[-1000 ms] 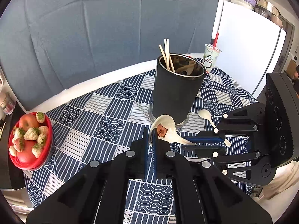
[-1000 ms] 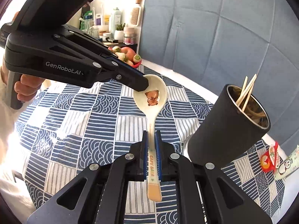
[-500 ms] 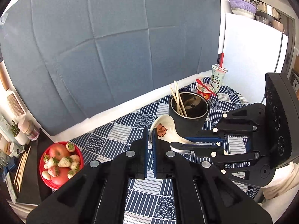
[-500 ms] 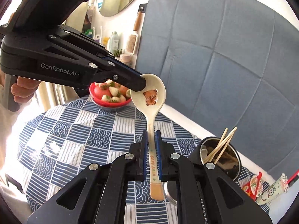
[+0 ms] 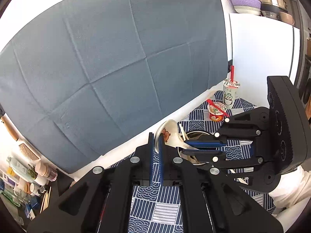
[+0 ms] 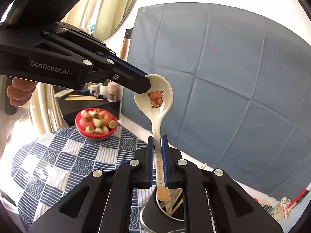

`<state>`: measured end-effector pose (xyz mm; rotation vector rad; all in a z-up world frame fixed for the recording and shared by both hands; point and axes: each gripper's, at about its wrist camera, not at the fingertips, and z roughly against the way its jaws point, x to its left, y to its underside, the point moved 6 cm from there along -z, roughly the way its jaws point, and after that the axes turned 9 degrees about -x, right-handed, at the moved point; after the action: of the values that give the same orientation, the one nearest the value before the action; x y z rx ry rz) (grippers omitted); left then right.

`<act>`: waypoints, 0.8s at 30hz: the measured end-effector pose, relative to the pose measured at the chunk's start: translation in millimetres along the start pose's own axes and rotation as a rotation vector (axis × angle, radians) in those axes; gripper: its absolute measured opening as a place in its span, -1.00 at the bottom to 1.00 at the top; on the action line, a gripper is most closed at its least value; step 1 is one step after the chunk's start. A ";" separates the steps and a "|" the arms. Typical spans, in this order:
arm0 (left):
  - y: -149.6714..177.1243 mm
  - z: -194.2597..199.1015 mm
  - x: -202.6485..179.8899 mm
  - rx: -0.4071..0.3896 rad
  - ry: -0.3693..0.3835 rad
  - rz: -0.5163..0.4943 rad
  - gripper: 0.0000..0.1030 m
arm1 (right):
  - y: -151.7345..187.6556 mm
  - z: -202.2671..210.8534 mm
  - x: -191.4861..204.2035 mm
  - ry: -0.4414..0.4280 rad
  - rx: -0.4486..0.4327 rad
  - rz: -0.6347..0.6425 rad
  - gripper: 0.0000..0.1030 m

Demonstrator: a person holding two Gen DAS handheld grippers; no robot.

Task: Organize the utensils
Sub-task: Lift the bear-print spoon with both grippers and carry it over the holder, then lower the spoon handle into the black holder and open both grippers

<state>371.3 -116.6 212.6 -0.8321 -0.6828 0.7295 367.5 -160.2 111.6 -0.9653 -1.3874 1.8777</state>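
A cream ceramic spoon (image 6: 155,99) with a bear picture is held by both grippers above the black utensil holder (image 6: 165,211). My right gripper (image 6: 157,141) is shut on the spoon's handle, whose orange tip hangs just over the holder's mouth. My left gripper (image 5: 155,138) is shut on the rim of the spoon's bowl (image 5: 171,134). In the left wrist view the holder (image 5: 194,145) lies behind the right gripper's fingers (image 5: 204,144). Wooden chopsticks (image 6: 175,203) stand inside the holder.
A red bowl of apples and strawberries (image 6: 96,123) sits at the table's far left. A snack cup (image 5: 216,111) and a drink cup with red straw (image 5: 230,95) stand at the back. A side shelf holds bottles and chopsticks (image 5: 29,178).
Both grippers have lifted the spoon well up and tilted it upright, bowl on top. The handle tip now hangs over the holder's mouth instead of beside the holder.
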 end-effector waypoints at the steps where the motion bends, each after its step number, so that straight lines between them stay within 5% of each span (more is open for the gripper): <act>1: -3.1 -5.3 -2.8 0.005 0.002 -0.004 -0.91 | 2.3 -0.2 -4.3 0.008 -0.003 -0.007 -0.84; 9: -5.2 -47.1 -26.7 0.061 0.033 -0.053 -0.90 | 35.7 -10.8 -31.5 0.029 0.024 -0.072 -0.84; 24: 39.6 -104.1 -46.6 0.163 0.122 -0.054 -0.89 | 97.6 -41.4 -38.8 0.027 0.254 -0.089 -0.85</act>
<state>413.3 -176.4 116.5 -0.6998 -0.5271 0.6704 418.7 -196.3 17.7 -0.7869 -1.1232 1.9111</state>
